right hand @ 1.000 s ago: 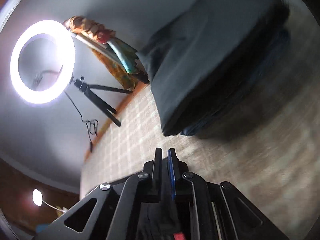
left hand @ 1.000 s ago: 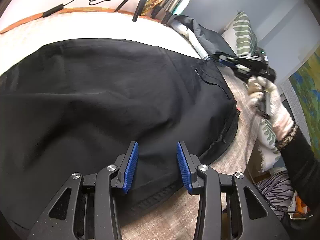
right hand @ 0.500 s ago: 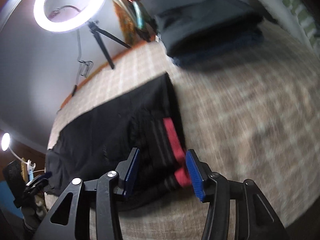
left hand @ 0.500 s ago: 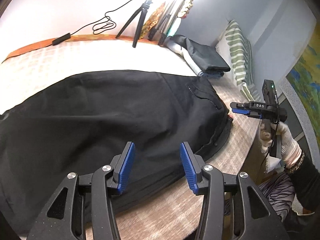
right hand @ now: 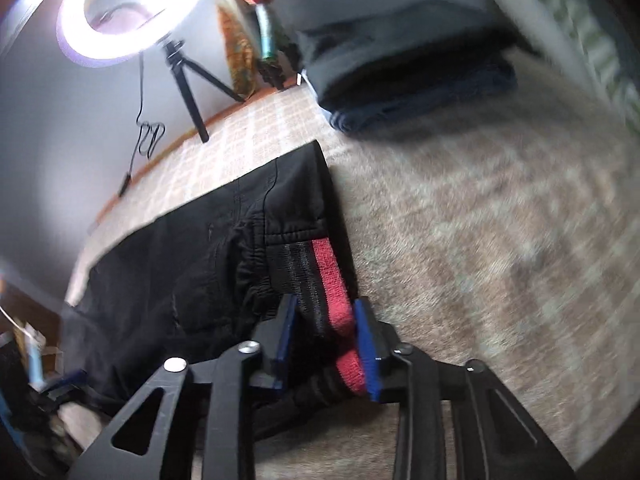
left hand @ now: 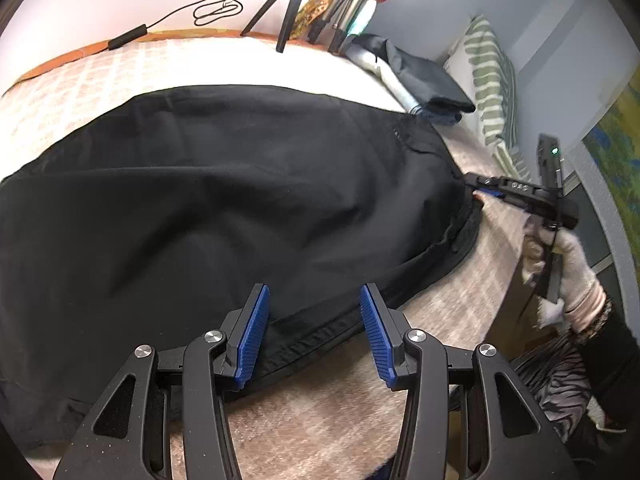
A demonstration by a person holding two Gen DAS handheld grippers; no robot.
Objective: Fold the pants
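Right wrist view: waistband [right hand: 326, 288] of black pants [left hand: 224, 200], spread across the bed [right hand: 480, 220], is being closed on by right gripper [right hand: 326, 334], while left gripper [left hand: 312, 340] is held spread at the near-edge hem, nothing pinched.

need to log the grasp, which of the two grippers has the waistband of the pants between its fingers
The right gripper: its jaws are closing around the red-striped waistband. The left gripper is open over the black pants, gripping nothing.

One pair of black pants [left hand: 224, 200] lies on one bed [left hand: 472, 280]. Two claws: left claw [left hand: 312, 336], right claw [right hand: 326, 332]. One ring light [right hand: 132, 8], one tripod [left hand: 288, 4], one striped pillow [left hand: 492, 80], one stack of folded clothes [right hand: 408, 76] at the bed's far corner.
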